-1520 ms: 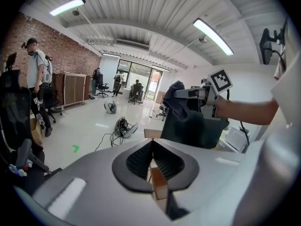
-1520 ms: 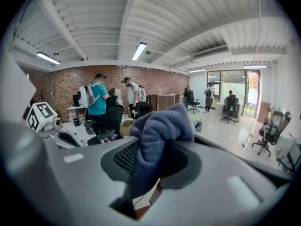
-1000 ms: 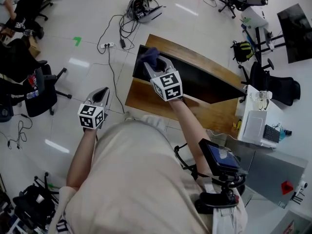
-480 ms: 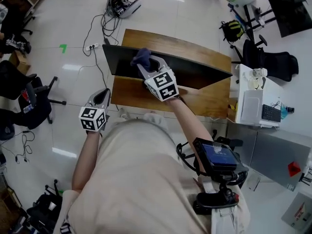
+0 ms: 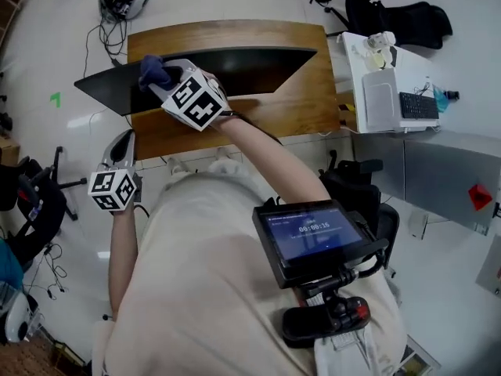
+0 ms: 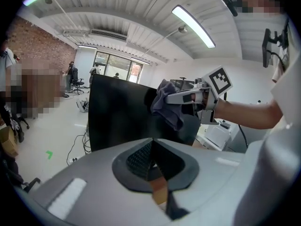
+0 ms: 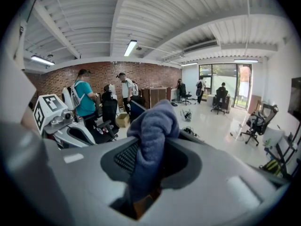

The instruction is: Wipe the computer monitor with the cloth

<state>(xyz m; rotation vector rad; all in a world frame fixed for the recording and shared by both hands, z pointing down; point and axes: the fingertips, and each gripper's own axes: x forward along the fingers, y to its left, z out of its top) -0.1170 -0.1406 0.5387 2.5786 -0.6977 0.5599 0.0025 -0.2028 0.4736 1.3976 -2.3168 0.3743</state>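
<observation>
Count: left gripper + right gripper = 2; 1 cloth, 1 monitor, 1 desk, 1 keyboard

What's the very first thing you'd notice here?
The right gripper is holding a bluish cloth up against the big black monitor on the wooden desk. Next is the left gripper, shut and empty, lower down at the person's left side.
</observation>
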